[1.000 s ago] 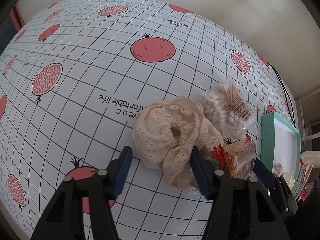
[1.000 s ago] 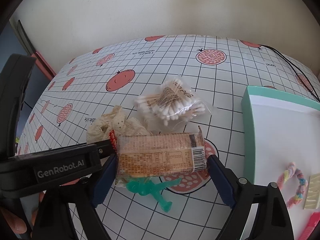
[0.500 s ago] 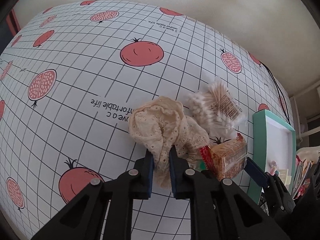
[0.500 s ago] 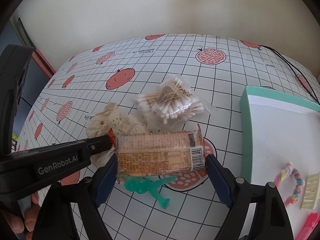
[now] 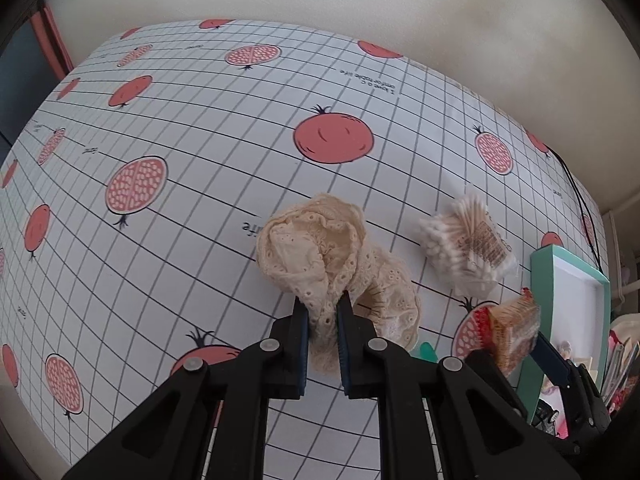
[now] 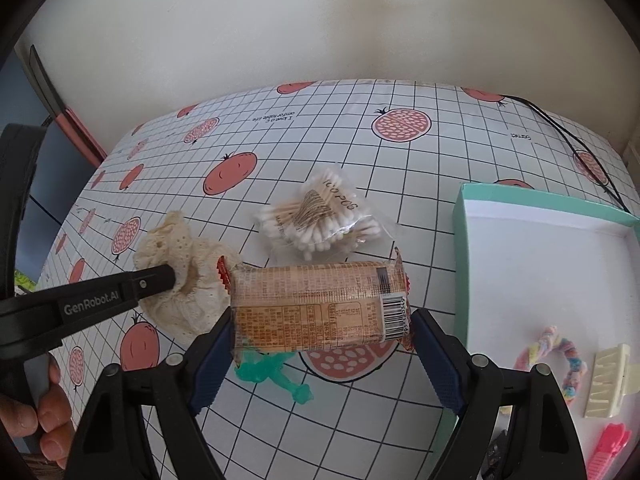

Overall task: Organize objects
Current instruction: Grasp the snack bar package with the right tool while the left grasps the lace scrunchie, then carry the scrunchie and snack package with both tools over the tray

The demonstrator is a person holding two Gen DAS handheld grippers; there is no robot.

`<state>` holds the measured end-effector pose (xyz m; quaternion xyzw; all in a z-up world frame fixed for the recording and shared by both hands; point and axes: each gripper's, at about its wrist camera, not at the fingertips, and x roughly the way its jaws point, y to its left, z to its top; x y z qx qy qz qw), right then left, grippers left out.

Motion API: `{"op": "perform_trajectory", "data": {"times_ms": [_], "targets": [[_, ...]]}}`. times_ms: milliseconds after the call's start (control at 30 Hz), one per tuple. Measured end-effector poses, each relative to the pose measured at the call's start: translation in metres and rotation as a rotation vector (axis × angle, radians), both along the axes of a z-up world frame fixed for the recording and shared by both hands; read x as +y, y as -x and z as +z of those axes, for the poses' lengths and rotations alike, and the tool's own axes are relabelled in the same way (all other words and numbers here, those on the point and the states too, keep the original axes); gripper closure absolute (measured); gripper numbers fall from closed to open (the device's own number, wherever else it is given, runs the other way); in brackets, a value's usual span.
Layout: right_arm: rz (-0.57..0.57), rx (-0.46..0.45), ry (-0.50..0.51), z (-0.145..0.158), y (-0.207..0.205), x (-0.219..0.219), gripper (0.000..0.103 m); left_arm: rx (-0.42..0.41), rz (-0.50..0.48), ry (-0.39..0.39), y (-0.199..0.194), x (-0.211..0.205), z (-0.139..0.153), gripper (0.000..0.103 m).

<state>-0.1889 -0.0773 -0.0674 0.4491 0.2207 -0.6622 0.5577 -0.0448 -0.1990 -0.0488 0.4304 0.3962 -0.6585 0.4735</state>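
Now | left gripper (image 5: 322,312) pinches cream lace scrunchie (image 5: 320,240), lifted above tablecloth (image 5: 160,240) | right gripper (image 6: 322,334) clamps biscuit packet (image 6: 316,304) lengthwise, near teal box (image 6: 464,264) | risk: thin fabric pinch may slip; wrapper may buckle, packet dropping onto green toy (image 6: 276,376).

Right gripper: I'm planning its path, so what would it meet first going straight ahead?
Probably the clear bag of cotton swabs, just beyond the orange snack packet that the right gripper holds; depth is uncertain.
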Motion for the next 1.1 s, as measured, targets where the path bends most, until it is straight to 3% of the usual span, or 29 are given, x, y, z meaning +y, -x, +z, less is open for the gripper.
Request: {"op": "perform_trajectory", "data": {"times_ms": [200, 600, 1100], "targets": [[-0.024, -0.004, 0.015, 0.009, 0.007, 0.004, 0.017, 0.0, 0.027, 0.045, -0.005, -0.004, 0.011, 0.09], [-0.142, -0.015, -0.014, 0.034, 0.038, 0.018, 0.017, 0.077, 0.035, 0.17, -0.004, 0.008, 0.065, 0.09], [-0.21, 0.021, -0.012, 0.049, 0.076, 0.048, 0.017, 0.131, -0.042, 0.209, 0.035, 0.038, 0.09, 0.09]]}}
